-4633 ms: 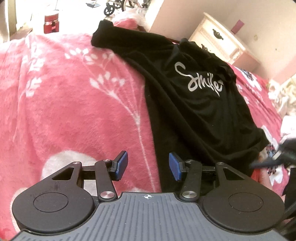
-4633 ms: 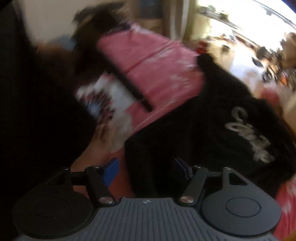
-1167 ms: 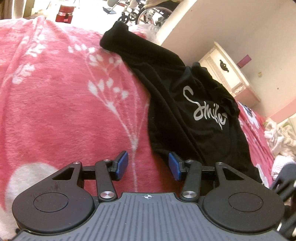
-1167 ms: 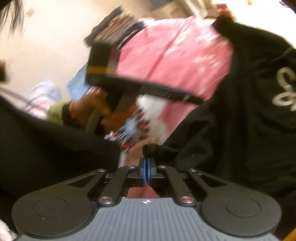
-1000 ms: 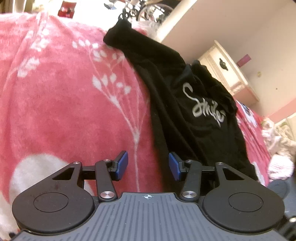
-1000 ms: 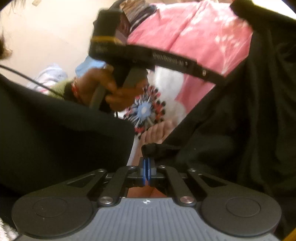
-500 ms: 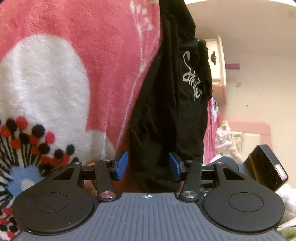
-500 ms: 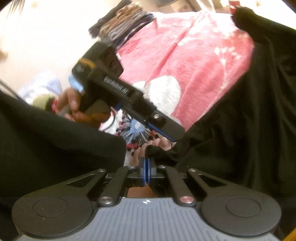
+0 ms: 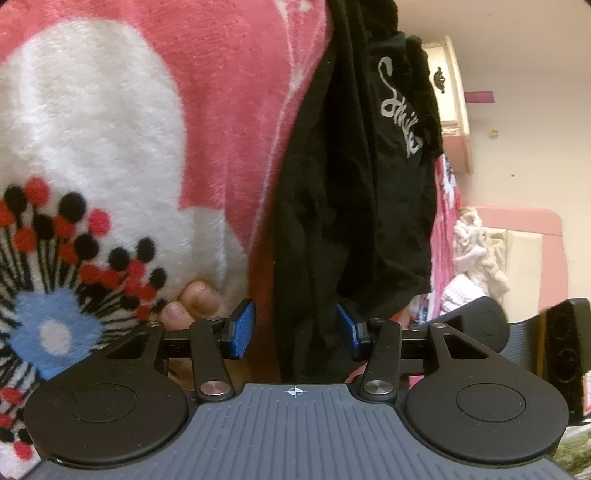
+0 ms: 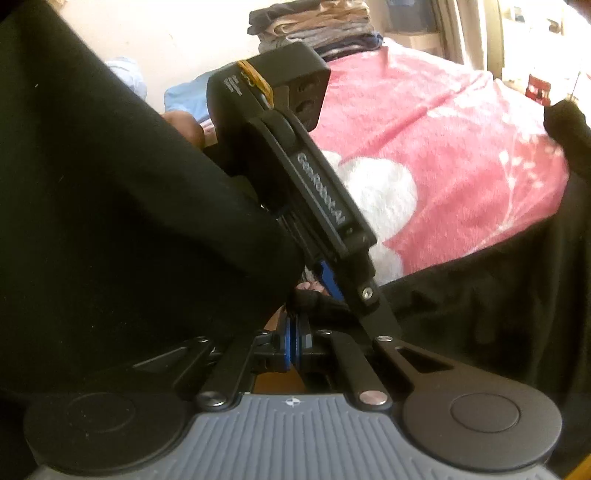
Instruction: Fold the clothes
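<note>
A black T-shirt (image 9: 351,192) with silver "Smile" lettering lies stretched along the pink bed blanket (image 9: 229,92). Its near hem edge hangs between the blue pads of my left gripper (image 9: 295,334), which is open around it. In the right wrist view my right gripper (image 10: 294,341) is shut on a bunched corner of the same black T-shirt (image 10: 480,310). The left gripper's body (image 10: 295,166) crosses just in front of it, its blue pad close to my right fingertips. A bare hand shows behind the left fingers.
The blanket has a white patch with a red, black and blue flower (image 9: 55,288). A white nightstand (image 9: 450,85) and pale crumpled laundry (image 9: 476,251) lie beyond the shirt. A stack of folded clothes (image 10: 317,29) sits at the bed's far end. A black sleeve (image 10: 110,221) fills the left.
My left gripper has dropped low and come in to the shirt's near hem, right beside my right gripper. My right gripper stays shut on the shirt corner.
</note>
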A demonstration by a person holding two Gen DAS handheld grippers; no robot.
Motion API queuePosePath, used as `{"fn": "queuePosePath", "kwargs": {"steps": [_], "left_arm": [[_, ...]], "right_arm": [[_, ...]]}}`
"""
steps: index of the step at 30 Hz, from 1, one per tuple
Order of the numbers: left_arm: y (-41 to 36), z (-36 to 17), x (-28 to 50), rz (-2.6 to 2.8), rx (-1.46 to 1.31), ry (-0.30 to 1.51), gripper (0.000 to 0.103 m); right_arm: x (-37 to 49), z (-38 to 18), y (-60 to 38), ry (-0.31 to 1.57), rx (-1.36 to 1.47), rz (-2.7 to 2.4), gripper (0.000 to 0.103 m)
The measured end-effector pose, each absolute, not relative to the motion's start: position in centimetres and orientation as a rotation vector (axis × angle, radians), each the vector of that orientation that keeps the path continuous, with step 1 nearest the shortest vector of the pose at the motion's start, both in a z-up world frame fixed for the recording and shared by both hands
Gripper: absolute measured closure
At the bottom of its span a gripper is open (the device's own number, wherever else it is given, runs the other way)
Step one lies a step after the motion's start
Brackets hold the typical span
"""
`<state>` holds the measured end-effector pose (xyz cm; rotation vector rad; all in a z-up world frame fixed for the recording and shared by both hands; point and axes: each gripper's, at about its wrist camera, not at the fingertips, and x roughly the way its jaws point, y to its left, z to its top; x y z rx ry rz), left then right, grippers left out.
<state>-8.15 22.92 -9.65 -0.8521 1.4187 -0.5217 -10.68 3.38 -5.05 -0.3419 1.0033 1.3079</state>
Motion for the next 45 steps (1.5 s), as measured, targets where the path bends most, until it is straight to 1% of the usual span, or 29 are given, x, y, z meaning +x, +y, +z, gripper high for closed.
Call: {"fn": "queuePosePath", "kwargs": {"steps": [1,3,7,9,12,18,20,22,24,25,27,30,35,38,39,40,45], "left_arm": [[23.0,-9.7,-8.2,-0.514,-0.846,1.425,0.065],[23.1,-9.9,-8.3,-0.496,-0.837,1.433,0.069],[23.4,-9.7,-8.6,-0.491,-0.824,1.433,0.092],[23.3,-9.4,-8.8,-0.489,-0.797,1.436,0.097],[23.2,-8.8,-9.1,-0.482,-0.750,1.431,0.099],[23.5,-6.9,-10.2,-0.461,-0.644,1.379,0.102],[23.5,-6.1,-10.5,-0.466,-0.607,1.361,0.102],[23.6,-5.7,-10.8,-0.458,-0.582,1.357,0.102],[23.8,-5.7,-11.0,-0.435,-0.573,1.363,0.102],[24.0,-5.8,-11.1,-0.426,-0.573,1.366,0.102],[24.2,-5.8,-11.2,-0.412,-0.571,1.369,0.102],[24.1,-5.6,-11.5,-0.397,-0.557,1.370,0.102],[23.9,-5.4,-12.1,-0.388,-0.543,1.375,0.102],[24.0,-5.5,-12.1,-0.377,-0.547,1.376,0.102],[24.0,-5.6,-12.1,-0.374,-0.548,1.376,0.102],[24.1,-5.6,-12.1,-0.371,-0.550,1.376,0.102],[24.6,-5.5,-12.1,-0.359,-0.557,1.363,0.102]], "right_arm": [[-10.7,-5.0,3.3,0.999,-0.343,1.307,0.101],[-10.7,-4.9,3.2,0.993,-0.343,1.305,0.101],[-10.6,-4.8,3.0,0.982,-0.344,1.302,0.100],[-10.4,-4.7,2.8,0.989,-0.336,1.296,0.099],[-8.8,-3.9,1.9,1.032,-0.280,1.283,0.098],[-0.8,-2.1,-0.5,0.988,-0.207,1.059,0.095],[1.9,-1.5,-1.3,0.970,-0.184,0.983,0.086],[4.5,-1.3,-1.3,0.938,-0.190,0.914,0.070],[7.0,-1.8,0.1,0.881,-0.242,0.868,0.063],[7.9,-2.1,0.9,0.853,-0.274,0.848,0.061],[9.9,-2.8,3.3,0.805,-0.319,0.803,0.060],[12.6,-5.0,8.0,0.792,-0.412,0.766,0.059],[14.8,-8.5,12.6,0.789,-0.505,0.730,0.061],[15.4,-9.6,13.1,0.780,-0.511,0.711,0.068],[15.7,-9.4,12.8,0.782,-0.475,0.707,0.082],[16.1,-8.9,12.2,0.779,-0.427,0.693,0.101],[18.0,-6.3,8.1,0.747,-0.141,0.664,0.101]]}}
